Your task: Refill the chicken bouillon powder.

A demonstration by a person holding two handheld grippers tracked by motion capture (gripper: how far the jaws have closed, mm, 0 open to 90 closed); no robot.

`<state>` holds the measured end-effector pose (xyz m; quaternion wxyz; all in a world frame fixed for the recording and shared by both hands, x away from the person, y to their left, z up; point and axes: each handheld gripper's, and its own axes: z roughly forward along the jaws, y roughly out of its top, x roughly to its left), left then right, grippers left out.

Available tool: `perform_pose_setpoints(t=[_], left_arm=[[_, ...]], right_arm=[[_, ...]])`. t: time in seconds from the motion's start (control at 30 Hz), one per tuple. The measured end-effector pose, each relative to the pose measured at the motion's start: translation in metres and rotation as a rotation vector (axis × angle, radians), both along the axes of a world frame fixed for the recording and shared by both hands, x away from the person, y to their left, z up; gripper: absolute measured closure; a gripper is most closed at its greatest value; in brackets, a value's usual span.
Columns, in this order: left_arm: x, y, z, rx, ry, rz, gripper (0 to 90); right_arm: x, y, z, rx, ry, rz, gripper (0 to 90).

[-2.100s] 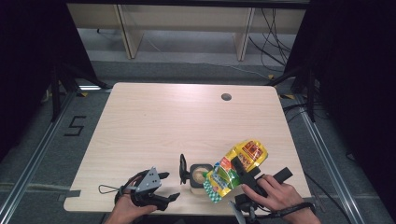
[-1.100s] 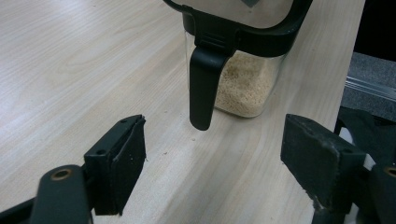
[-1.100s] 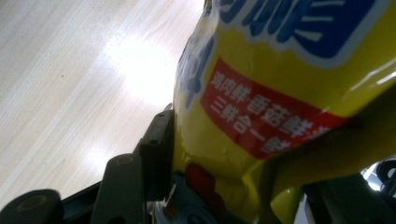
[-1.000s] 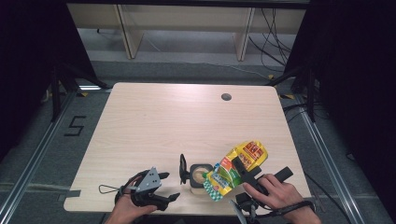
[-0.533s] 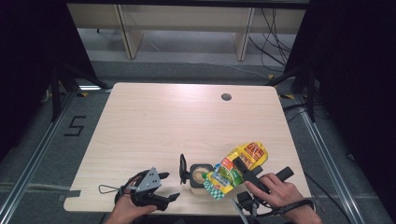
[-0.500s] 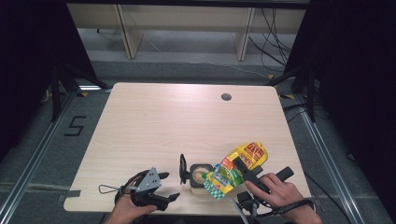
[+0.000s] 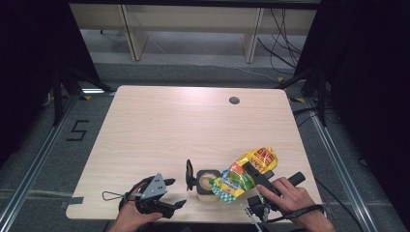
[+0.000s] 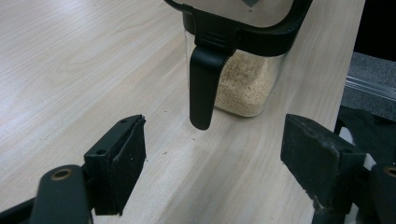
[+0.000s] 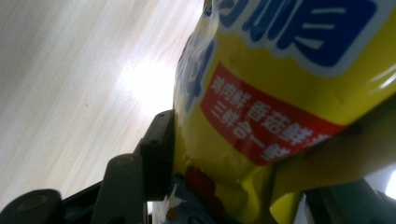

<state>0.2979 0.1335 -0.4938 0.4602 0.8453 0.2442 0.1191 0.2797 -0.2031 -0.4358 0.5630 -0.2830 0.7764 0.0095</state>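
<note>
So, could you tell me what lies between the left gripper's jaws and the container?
Only bare tabletop: in the left gripper view the open left gripper faces the container, whose black handle hangs toward it, untouched.

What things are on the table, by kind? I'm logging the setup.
Clear container with black lid, holding pale granules: 1
Yellow printed bag, tilted over the container: 1
Hand-held tongs: 2 (left, right)
Total: 4

Black tongs (image 8: 212, 172), grey three-cornered plate (image 7: 155, 184).
</note>
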Motion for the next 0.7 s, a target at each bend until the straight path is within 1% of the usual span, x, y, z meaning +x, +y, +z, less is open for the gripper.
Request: perform_pose_setpoints(t=[0.03,0.07,0.1,0.13,0.17,0.2,0.23,0.27,0.3,0.33,0.43,0.47,0.5,0.53,0.57,0.6,0.63,0.67,0.7], left_arm=[[0.000,0.000,0.000,0.000,-0.001,0.002,21.8],[0.000,0.000,0.000,-0.001,-0.001,0.002,21.8],[0.000,0.000,0.000,-0.001,0.000,0.001,21.8],[0.000,0.000,0.000,-0.001,-0.001,0.002,21.8],[0.000,0.000,0.000,-0.001,-0.001,0.002,21.8],[0.000,0.000,0.000,-0.001,-0.001,0.002,21.8],[0.000,0.000,0.000,-0.001,-0.001,0.001,21.8],[0.000,0.000,0.000,-0.002,-0.001,0.002,21.8],[0.000,0.000,0.000,-0.001,-0.001,0.001,21.8],[0.000,0.000,0.000,0.000,0.000,0.001,21.7],[0.000,0.000,0.000,0.000,0.001,0.000,21.8],[0.000,0.000,0.000,0.000,0.001,-0.001,21.8],[0.000,0.000,0.000,-0.001,0.001,-0.001,21.8],[0.000,0.000,0.000,-0.001,0.001,0.000,21.8],[0.000,0.000,0.000,-0.002,0.001,0.001,21.8],[0.000,0.000,0.000,-0.002,0.001,0.001,21.8],[0.000,0.000,0.000,-0.001,0.001,0.001,21.8],[0.000,0.000,0.000,-0.001,0.002,0.000,21.8],[0.000,-0.001,-0.001,-0.008,0.000,0.003,21.8]], right_arm=[[0.000,0.000,-0.002,0.018,0.005,-0.012,50.0],[0.001,0.000,-0.002,0.017,0.005,0.003,50.0],[0.001,-0.001,-0.003,0.028,0.012,-0.006,50.0],[0.001,-0.001,-0.002,0.022,0.018,-0.016,50.0],[0.003,-0.002,-0.003,0.033,0.020,-0.003,50.0],[0.003,-0.002,-0.002,0.025,0.035,-0.019,50.0],[0.004,-0.003,-0.001,0.038,0.037,-0.017,50.1],[0.004,-0.005,-0.002,0.054,0.048,-0.032,50.1],[0.005,-0.006,-0.002,0.058,0.047,-0.026,50.1],[0.005,-0.007,-0.002,0.074,0.057,-0.032,50.1],[0.007,-0.009,-0.003,0.097,0.076,-0.040,50.7],[0.008,-0.009,-0.002,0.100,0.085,-0.032,51.1],[0.009,-0.009,-0.001,0.091,0.079,-0.013,51.3],[0.009,-0.010,-0.002,0.100,0.082,-0.019,51.7],[0.010,-0.010,-0.001,0.099,0.072,0.003,52.1],[0.010,-0.010,-0.001,0.112,0.076,-0.005,52.7],[0.010,-0.011,-0.002,0.115,0.090,-0.017,53.6],[0.011,-0.011,-0.002,0.114,0.109,-0.018,54.2],[0.010,-0.012,-0.003,0.126,0.124,-0.036,54.7]])
